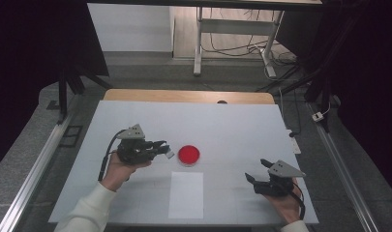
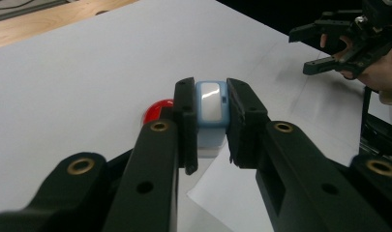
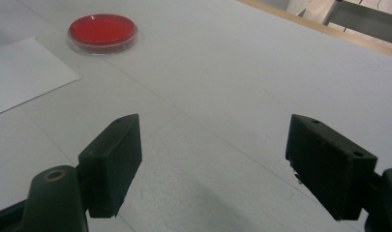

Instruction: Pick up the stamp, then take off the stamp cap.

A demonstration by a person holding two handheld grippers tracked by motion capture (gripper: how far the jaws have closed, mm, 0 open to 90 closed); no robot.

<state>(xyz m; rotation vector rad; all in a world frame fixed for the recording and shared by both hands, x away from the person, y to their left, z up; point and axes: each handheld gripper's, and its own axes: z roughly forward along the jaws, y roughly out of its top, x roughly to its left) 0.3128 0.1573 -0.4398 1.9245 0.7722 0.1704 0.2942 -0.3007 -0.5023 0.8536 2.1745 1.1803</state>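
Observation:
My left gripper [image 1: 167, 151] is shut on a small light-blue and white block [image 2: 211, 108], pinched between its black pads and held just above the table. In the high view the block [image 1: 170, 154] pokes out at the jaw tips, a short way left of a round red dish [image 1: 188, 154]. That red dish [image 2: 157, 110] peeks out behind the left jaw, and lies far off as the red dish [image 3: 102, 31] in the right gripper view. My right gripper [image 1: 255, 170] stands open near the front right of the table, nothing between its pads [image 3: 113, 157].
A white sheet of paper [image 1: 186, 194] lies flat in front of the dish, near the table's front edge. The white table top [image 1: 222, 125] ends in a wooden strip at the back. A metal rail [image 1: 36, 164] runs along the left side.

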